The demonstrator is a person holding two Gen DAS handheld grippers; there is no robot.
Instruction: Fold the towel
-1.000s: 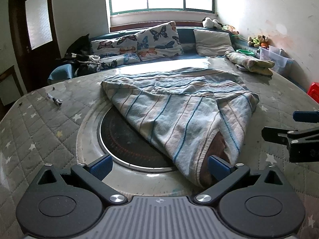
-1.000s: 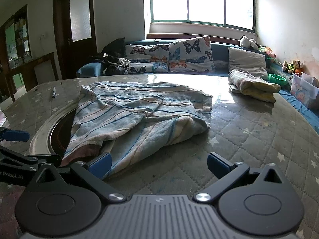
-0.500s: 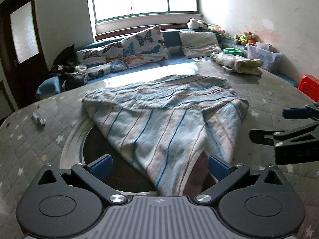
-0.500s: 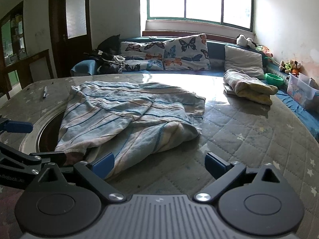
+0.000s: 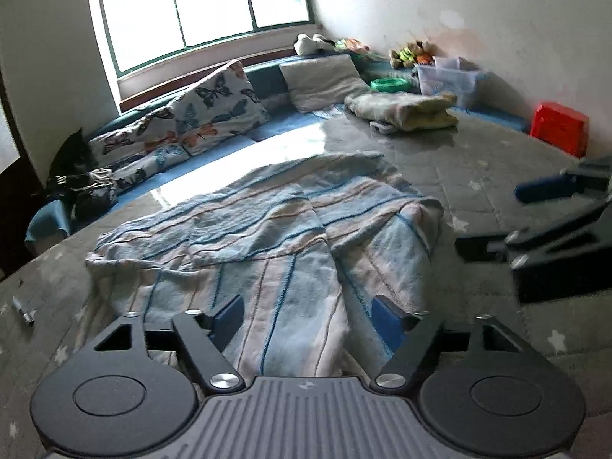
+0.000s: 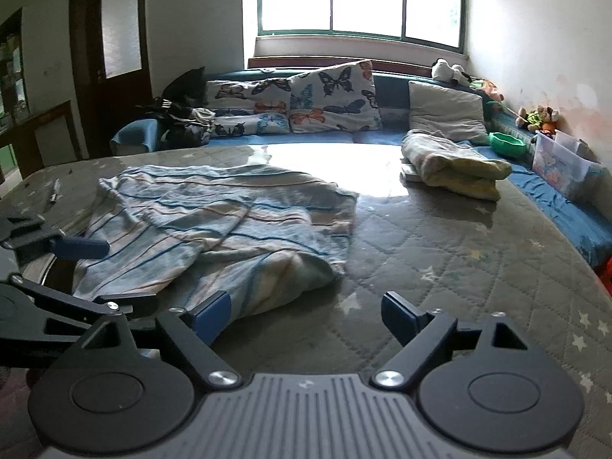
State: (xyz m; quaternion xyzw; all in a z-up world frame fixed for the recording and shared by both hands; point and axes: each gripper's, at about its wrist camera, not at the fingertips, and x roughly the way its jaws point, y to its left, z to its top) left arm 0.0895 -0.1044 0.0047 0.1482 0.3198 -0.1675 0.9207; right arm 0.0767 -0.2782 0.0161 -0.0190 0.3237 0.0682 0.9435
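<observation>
A light blue striped towel (image 5: 267, 237) lies rumpled and loosely doubled over on the grey quilted table (image 5: 478, 160). My left gripper (image 5: 310, 315) is open, and its blue fingers straddle the towel's near corner, which runs back under the gripper body. The towel (image 6: 214, 225) shows left of centre in the right wrist view. My right gripper (image 6: 306, 315) is open over bare quilting, its left finger beside the towel's near right edge. The right gripper (image 5: 535, 206) also shows at the right edge of the left wrist view, and the left gripper (image 6: 57, 252) at the left of the right wrist view.
A folded yellow-beige blanket (image 6: 451, 164) lies at the table's far right. A round dark inset (image 6: 57, 271) is partly covered by the towel. A marker (image 5: 23, 310) lies at the left. Behind are a blue sofa with butterfly cushions (image 6: 329, 95), a clear storage box (image 6: 562, 160) and a red box (image 5: 558, 126).
My left gripper has moved forward over the towel's near corner and swung right, so the corner now lies between its fingers. My right gripper has edged closer to the towel's right edge.
</observation>
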